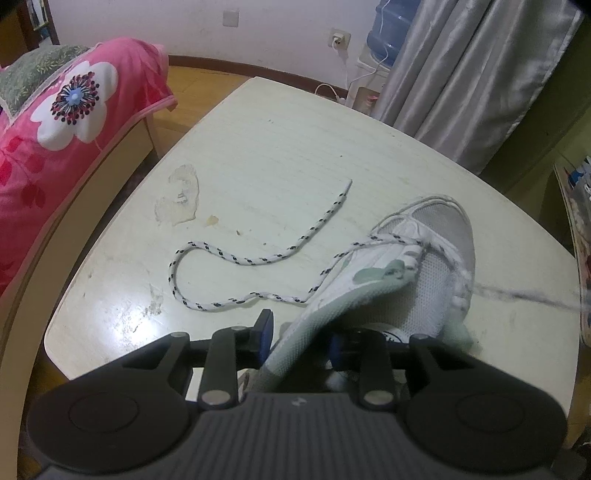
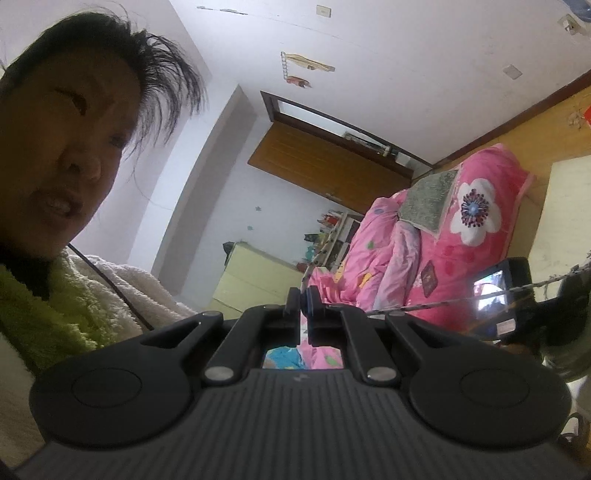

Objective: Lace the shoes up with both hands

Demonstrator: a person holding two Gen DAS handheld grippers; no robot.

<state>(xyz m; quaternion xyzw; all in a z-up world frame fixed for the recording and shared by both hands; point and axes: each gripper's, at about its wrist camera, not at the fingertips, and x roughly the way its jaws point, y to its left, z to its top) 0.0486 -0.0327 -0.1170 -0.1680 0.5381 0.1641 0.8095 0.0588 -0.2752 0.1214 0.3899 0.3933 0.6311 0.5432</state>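
A white sneaker with a pale green tongue lies on the cream table, toe pointing away. My left gripper points down over the shoe's opening and stands open, with the tongue rising between its fingers and a gap showing at the left pad. One speckled white lace end trails loose across the table. The other lace end runs taut and blurred off to the right. My right gripper is shut on that lace, which stretches tight toward the shoe at the right edge.
A bed with a pink flowered blanket stands close to the table's left side. Grey curtains and a blue water bottle are behind the table. A person in a white fleece leans in at the right wrist view's left.
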